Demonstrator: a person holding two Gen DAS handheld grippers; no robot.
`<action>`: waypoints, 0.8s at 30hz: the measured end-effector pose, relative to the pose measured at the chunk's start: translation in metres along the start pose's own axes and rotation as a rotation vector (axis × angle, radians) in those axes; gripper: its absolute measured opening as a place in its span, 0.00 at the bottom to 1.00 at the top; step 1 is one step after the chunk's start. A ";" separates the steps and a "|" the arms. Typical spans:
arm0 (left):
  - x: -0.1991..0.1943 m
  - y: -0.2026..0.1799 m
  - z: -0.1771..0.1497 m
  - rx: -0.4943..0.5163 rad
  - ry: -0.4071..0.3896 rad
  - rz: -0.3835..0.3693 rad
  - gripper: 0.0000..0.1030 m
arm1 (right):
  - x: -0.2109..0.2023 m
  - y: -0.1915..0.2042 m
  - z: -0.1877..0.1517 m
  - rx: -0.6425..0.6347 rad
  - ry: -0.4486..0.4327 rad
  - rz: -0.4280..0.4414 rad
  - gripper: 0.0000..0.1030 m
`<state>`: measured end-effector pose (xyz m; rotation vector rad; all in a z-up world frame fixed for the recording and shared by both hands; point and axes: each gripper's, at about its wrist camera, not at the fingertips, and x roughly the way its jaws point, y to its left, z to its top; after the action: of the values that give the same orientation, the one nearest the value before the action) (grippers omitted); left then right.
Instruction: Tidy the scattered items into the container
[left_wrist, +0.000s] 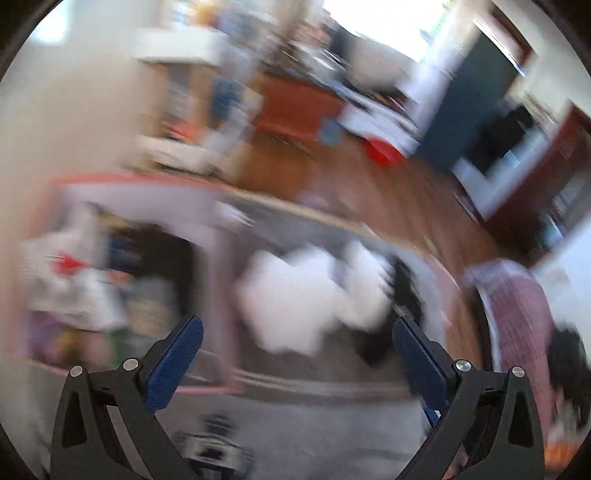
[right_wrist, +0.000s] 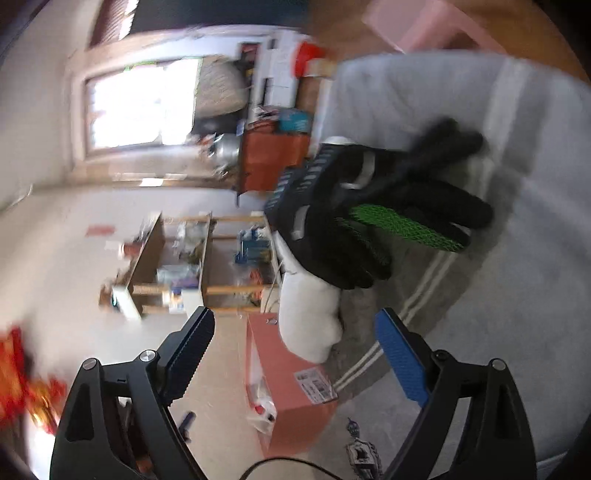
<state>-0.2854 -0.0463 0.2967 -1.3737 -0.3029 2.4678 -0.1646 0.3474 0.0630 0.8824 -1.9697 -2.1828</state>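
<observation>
Both views are blurred by motion. In the left wrist view my left gripper (left_wrist: 297, 336) is open and empty above a grey cloth surface (left_wrist: 314, 424). A white soft item (left_wrist: 295, 299) lies just beyond the fingers. A pink container (left_wrist: 155, 199) with mixed items inside stands at the left. In the right wrist view my right gripper (right_wrist: 295, 332) is open and empty. A black glove with green mesh (right_wrist: 369, 214) and a white soft item (right_wrist: 310, 314) lie ahead on the grey cloth (right_wrist: 517, 258). The pink container (right_wrist: 288, 380) shows near the fingers.
A small keyring-like item (right_wrist: 360, 448) lies on the cloth near the right gripper and also shows in the left wrist view (left_wrist: 218, 439). A wooden shelf rack (right_wrist: 199, 266), a window (right_wrist: 144, 103) and a red-orange cabinet (right_wrist: 273, 158) stand behind. Wooden floor (left_wrist: 388, 192) lies beyond.
</observation>
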 end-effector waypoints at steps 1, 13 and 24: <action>0.022 -0.022 -0.007 0.045 0.028 -0.026 0.99 | 0.001 0.005 0.004 -0.075 -0.043 -0.102 0.87; 0.250 -0.159 -0.051 0.327 0.274 -0.076 0.85 | 0.100 0.052 0.021 -0.904 0.006 -0.705 0.86; 0.159 -0.110 -0.003 0.148 0.287 -0.189 0.15 | 0.065 0.063 0.038 -0.773 0.008 -0.500 0.06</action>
<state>-0.3447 0.1133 0.2051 -1.5332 -0.1717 2.0656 -0.2560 0.3431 0.0982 1.2849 -0.7681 -2.8294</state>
